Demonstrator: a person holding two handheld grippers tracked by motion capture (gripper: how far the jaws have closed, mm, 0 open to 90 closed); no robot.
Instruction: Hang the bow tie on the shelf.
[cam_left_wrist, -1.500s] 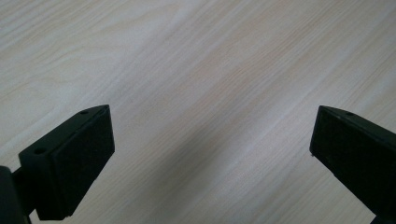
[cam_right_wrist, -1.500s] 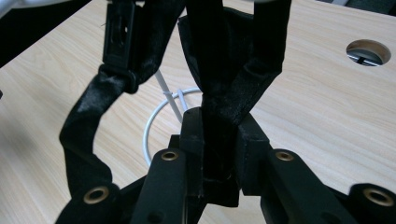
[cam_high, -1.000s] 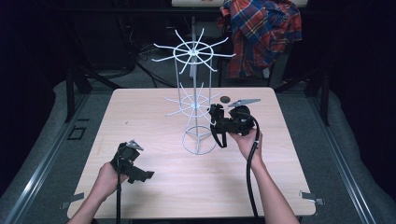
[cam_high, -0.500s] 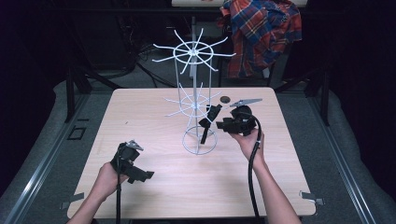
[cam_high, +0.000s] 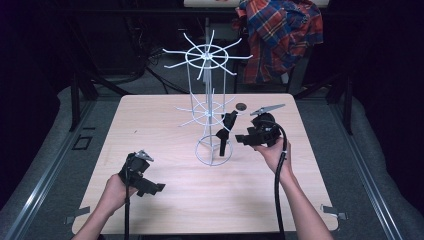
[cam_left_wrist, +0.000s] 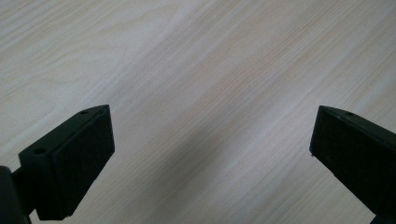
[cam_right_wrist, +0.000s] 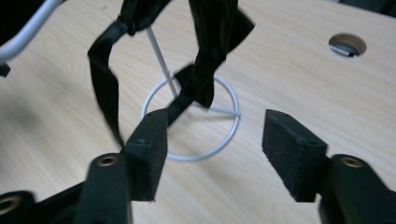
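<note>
A white wire rack (cam_high: 207, 95) stands mid-table on a ring base (cam_high: 213, 150). A black strap (cam_high: 225, 131) hangs from one of its lower arms, down over the ring. My right gripper (cam_high: 243, 139) sits just right of the strap, apart from it. In the right gripper view the strap (cam_right_wrist: 212, 42) dangles ahead of my right gripper (cam_right_wrist: 215, 140); its jaws have just been opening and nothing is between them. My left gripper (cam_high: 152, 187) rests low at the table's front left. In its own view, my left gripper (cam_left_wrist: 210, 135) is open over bare wood.
A round hole (cam_high: 241, 106) in the tabletop lies behind the rack, seen as a hole (cam_right_wrist: 347, 44) at the upper right of the right gripper view. A plaid shirt (cam_high: 280, 35) hangs beyond the table's far edge. Dark floor surrounds the wooden table (cam_high: 150, 125).
The right gripper let go of the black strap, which now hangs on the rack, and drew back slightly to the right with its jaws spread. The left gripper has not moved.
</note>
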